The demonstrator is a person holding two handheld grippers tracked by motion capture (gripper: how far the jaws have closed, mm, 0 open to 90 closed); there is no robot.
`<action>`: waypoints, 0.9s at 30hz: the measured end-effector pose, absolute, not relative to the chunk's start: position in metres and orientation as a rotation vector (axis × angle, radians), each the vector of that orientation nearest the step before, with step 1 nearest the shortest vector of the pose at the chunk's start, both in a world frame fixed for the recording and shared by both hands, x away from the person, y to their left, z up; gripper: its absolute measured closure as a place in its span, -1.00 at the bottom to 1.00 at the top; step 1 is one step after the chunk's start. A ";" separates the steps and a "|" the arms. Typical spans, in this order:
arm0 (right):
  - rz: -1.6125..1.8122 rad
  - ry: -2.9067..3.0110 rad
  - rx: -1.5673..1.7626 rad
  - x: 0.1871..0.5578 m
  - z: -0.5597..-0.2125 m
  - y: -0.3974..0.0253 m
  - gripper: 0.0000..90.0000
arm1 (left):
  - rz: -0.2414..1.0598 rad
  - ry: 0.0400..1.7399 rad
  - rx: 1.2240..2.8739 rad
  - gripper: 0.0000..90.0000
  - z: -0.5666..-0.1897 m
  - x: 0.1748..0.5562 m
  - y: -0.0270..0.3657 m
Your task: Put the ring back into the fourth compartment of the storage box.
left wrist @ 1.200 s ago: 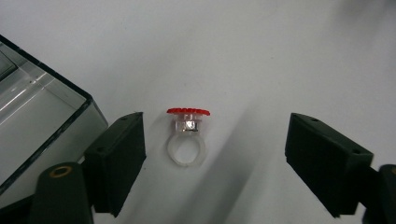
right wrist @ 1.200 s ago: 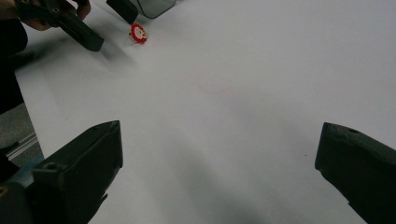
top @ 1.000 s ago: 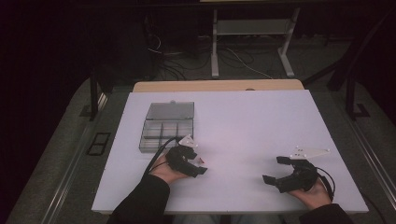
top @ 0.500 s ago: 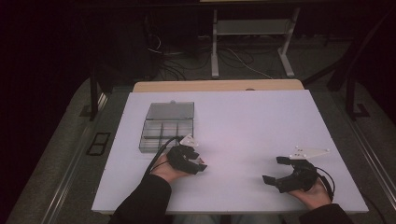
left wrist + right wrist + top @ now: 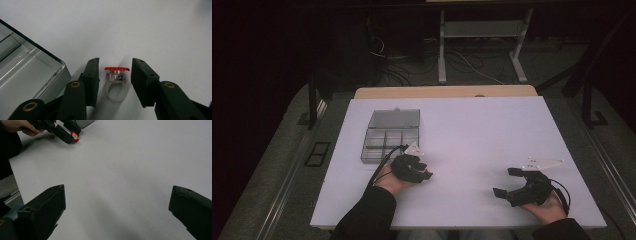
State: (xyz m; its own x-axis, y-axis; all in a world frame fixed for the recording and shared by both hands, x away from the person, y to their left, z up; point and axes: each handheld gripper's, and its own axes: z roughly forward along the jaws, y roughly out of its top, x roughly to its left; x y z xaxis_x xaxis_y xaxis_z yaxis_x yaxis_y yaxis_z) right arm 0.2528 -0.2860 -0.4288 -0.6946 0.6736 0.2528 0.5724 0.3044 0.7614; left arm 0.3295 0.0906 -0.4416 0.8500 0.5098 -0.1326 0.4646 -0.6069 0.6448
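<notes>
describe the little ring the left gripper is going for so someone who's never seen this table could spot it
Start at the clear compartment box on the white table. Just beside its near corner, the left gripper is open around a small ring on the table: a translucent white band with a red top, the one coloured thing here.

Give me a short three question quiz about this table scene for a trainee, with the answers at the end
1. True or false: the left gripper has already clamped the ring.
2. What colour is the ring's top?
3. Multiple choice: the clear compartment box lies A) beside the left gripper, B) beside the right gripper, C) off the table.

Key
1. False: the jaws stand either side of the ring with gaps showing.
2. Red.
3. A.
</notes>
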 end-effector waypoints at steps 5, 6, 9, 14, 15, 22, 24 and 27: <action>1.349 2.443 1.173 0.253 -0.429 -0.286 -0.99 | 0.067 0.710 2.310 0.44 -0.442 0.331 0.092; 1.349 2.443 1.173 0.253 -0.429 -0.286 -0.99 | 0.066 0.711 2.307 0.46 -0.442 0.330 0.091; 1.350 2.443 1.173 0.253 -0.429 -0.286 -0.99 | 0.066 0.715 2.305 0.48 -0.442 0.330 0.091; 1.350 2.443 1.172 0.253 -0.429 -0.286 -0.99 | 0.057 0.710 2.307 0.54 -0.442 0.331 0.092; 1.350 2.443 1.172 0.253 -0.429 -0.286 -0.99 | 0.055 0.712 2.305 0.54 -0.442 0.332 0.092; 1.349 2.444 1.176 0.253 -0.429 -0.286 -0.99 | 0.027 0.696 2.306 0.55 -0.442 0.333 0.093; 1.349 2.445 1.176 0.253 -0.429 -0.286 -0.99 | 0.018 0.693 2.303 0.55 -0.442 0.332 0.093; 1.350 2.444 1.177 0.253 -0.429 -0.286 -0.99 | 0.013 0.684 2.300 0.55 -0.441 0.332 0.093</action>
